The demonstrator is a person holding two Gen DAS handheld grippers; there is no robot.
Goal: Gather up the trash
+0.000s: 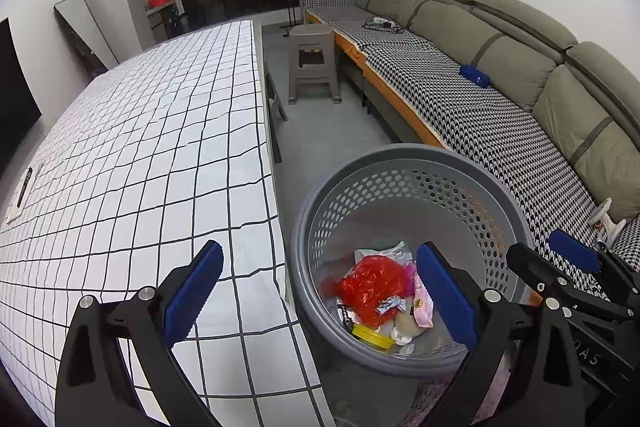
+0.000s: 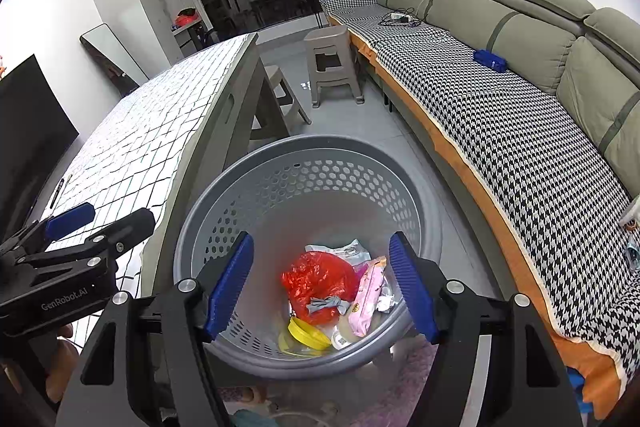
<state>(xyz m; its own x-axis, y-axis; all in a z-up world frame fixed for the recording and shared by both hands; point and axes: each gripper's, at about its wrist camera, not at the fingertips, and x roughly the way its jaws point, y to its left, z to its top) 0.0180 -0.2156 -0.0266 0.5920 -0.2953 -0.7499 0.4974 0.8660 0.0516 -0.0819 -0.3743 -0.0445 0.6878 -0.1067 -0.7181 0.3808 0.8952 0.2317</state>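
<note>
The left claw (image 1: 320, 291) is hanging nearest the lens with its blue pads spread wide and gripping nothing, one pad over the checked worktop (image 1: 140, 147) and the other over the grey perforated basket (image 1: 400, 155). The right claw (image 2: 322, 283) is likewise gaping wide and empty, both its pads hovering over the basket's mouth (image 2: 312, 143). In the left wrist view the right claw is showing at the lower right edge (image 1: 560, 255), just beside the basket's rim.

The trash is lying inside at the bottom of the basket: a crumpled red plastic bag (image 2: 320, 279), a pink wrapper (image 2: 368, 299) leaning against it, a yellow lid (image 2: 308, 335), a white printed packet (image 2: 348, 251) behind the bag, and a small grey scrap (image 2: 328, 305) on top of the red bag. The basket is standing on the floor between the worktop's edge and a sofa with a houndstooth cover (image 2: 520, 131). A grey plastic stool (image 2: 332, 63) is standing further back on the floor, well apart from the basket.
</note>
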